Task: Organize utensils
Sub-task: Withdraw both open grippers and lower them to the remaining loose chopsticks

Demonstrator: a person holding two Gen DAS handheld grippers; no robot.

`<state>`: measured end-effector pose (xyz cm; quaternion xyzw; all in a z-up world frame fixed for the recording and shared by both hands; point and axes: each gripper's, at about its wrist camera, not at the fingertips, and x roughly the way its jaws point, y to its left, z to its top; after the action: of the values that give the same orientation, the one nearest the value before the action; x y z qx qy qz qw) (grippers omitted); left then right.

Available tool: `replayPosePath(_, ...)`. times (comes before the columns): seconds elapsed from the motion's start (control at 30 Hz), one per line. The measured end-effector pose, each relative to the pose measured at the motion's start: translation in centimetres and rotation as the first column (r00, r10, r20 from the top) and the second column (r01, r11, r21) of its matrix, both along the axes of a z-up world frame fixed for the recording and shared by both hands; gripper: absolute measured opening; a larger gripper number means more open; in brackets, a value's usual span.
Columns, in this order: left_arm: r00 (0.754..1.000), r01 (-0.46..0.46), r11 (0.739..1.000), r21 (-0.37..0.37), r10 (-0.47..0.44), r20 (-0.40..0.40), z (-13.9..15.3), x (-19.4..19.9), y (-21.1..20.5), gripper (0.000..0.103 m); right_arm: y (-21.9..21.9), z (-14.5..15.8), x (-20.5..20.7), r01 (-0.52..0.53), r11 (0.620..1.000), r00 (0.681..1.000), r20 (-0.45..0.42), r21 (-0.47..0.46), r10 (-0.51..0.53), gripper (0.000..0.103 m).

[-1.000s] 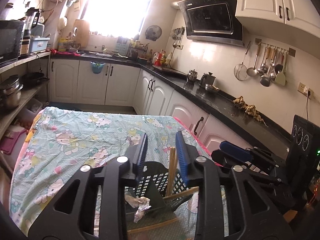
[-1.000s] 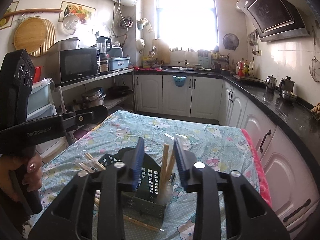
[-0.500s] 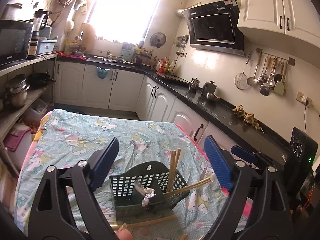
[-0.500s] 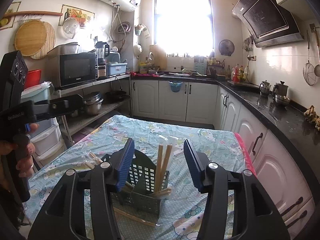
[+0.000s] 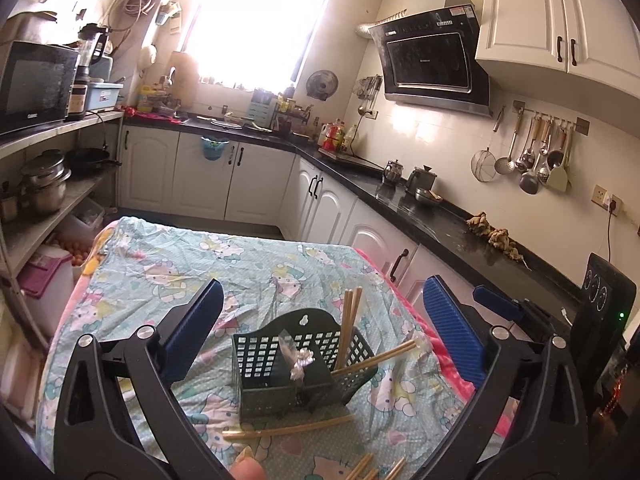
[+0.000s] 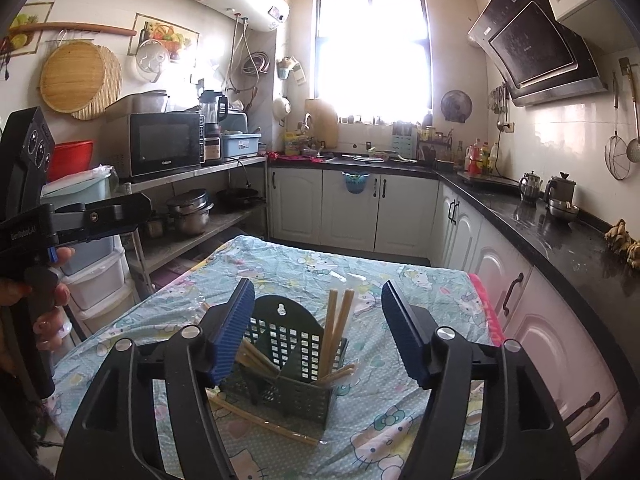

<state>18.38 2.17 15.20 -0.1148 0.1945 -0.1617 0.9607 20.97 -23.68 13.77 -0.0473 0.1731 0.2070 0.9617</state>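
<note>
A dark green slotted utensil basket [image 5: 280,368] stands on the table; it also shows in the right wrist view [image 6: 288,364]. Wooden chopsticks [image 5: 349,324] stand upright in it [image 6: 338,328], and another pair [image 5: 376,358] leans out over its right rim. A crumpled clear wrapper [image 5: 298,358] sits in its middle. Loose chopsticks [image 5: 288,429] lie on the cloth in front [image 6: 260,420]. My left gripper [image 5: 320,332] is open and empty above the basket. My right gripper [image 6: 318,336] is open and empty, also above the basket.
The table carries a light blue cartoon-print cloth [image 5: 180,264]. More chopsticks [image 5: 368,468] lie at the near edge. White cabinets and a black counter [image 5: 432,216] run along the right. A shelf with pots [image 6: 192,212] stands left. The other hand-held gripper [image 6: 76,216] shows at left.
Both grippers opened wide and pulled back and up from the basket. The chopsticks that stood between the jaws now stand free in the basket.
</note>
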Motion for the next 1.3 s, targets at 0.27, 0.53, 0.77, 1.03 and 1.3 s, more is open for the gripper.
replayPosePath(0.27, 1.000, -0.014, 1.000, -0.011, 0.013, -0.020, -1.2, -2.0, 0.7, 0.092, 0.2, -0.1, -1.4, -0.010, 1.000, 1.000, -0.004, -0.001, 0.010, 0.066)
replayPosePath(0.53, 0.998, -0.037, 0.999, -0.022, 0.036, -0.058, -2.9, -3.3, 1.7, 0.092, 0.3, -0.8, -2.8, -0.017, 1.000, 1.000, -0.020, -0.008, 0.017, 0.067)
replayPosePath(0.77, 0.994, -0.051, 0.998, -0.029, 0.048, -0.096, -4.6, -4.2, 2.1, 0.092, -0.1, -2.0, -3.9, -0.011, 1.000, 0.999, -0.046, -0.014, 0.010, 0.069)
replayPosePath(1.03, 0.991, -0.036, 0.999, -0.010, 0.034, -0.132, -6.1, -4.5, 1.1, 0.092, -0.7, -3.8, -4.7, -0.006, 1.000, 0.996, -0.090, -0.029, 0.003, 0.069)
replayPosePath(1.3, 0.984, 0.003, 1.000, 0.022, 0.001, -0.176, -8.0, -4.4, -0.9, 0.092, -1.3, -6.5, -5.4, -0.008, 0.997, 0.990, -0.143, -0.081, -0.004, 0.070)
